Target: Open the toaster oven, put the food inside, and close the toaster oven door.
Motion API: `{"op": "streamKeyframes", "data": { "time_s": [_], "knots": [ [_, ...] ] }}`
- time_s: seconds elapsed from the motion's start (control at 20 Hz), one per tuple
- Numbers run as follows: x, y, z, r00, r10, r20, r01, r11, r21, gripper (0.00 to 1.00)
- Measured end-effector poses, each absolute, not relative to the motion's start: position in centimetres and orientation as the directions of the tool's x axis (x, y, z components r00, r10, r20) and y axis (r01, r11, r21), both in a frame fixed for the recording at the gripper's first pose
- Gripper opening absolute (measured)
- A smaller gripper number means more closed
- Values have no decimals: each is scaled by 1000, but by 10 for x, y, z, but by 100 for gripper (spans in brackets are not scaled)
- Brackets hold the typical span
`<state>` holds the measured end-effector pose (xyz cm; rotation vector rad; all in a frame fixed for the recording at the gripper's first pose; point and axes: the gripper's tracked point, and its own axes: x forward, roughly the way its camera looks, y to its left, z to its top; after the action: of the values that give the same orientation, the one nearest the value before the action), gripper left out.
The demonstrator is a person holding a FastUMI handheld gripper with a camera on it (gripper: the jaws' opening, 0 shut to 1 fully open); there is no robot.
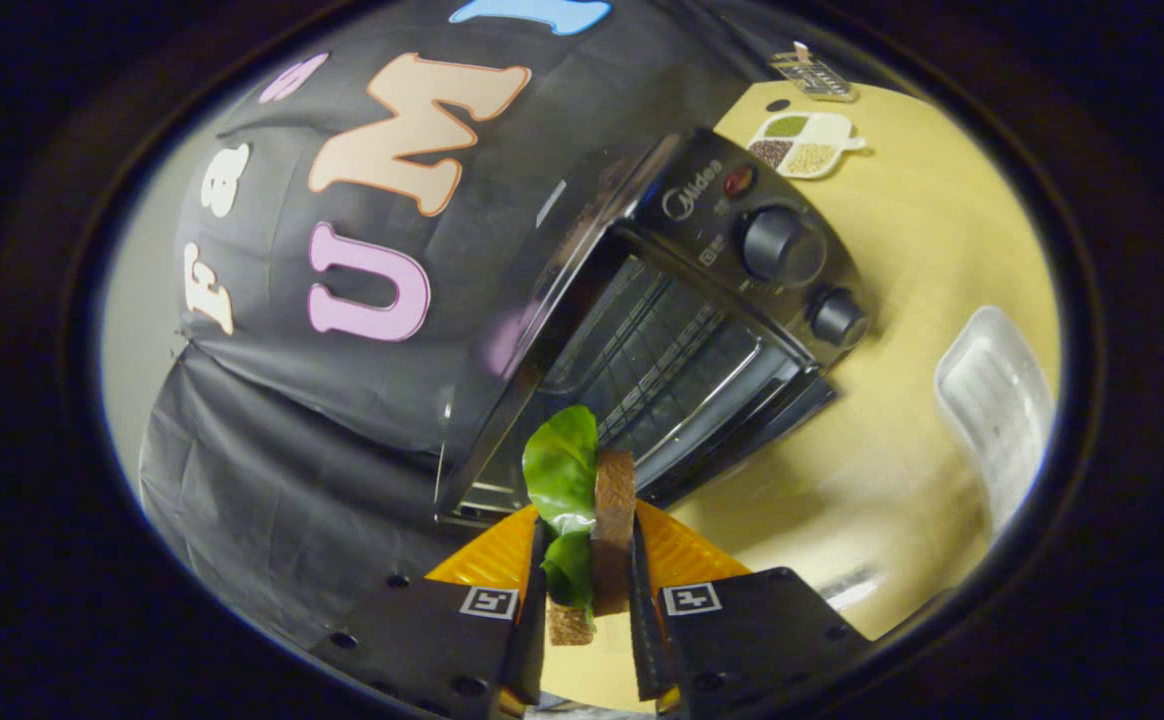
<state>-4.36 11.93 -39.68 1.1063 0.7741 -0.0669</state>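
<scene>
Claw pinching sandwich between both fingers, just short of the open toaster oven on the bench. Best enter level, clearing door, onto rack.
</scene>
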Motion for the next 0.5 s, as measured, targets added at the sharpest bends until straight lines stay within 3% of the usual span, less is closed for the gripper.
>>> {"op": "streamKeyframes", "data": {
  "time_s": [0.5],
  "knots": [
    [13,111,-431,821,209,-532,435,375,819,38]
  ]
}}
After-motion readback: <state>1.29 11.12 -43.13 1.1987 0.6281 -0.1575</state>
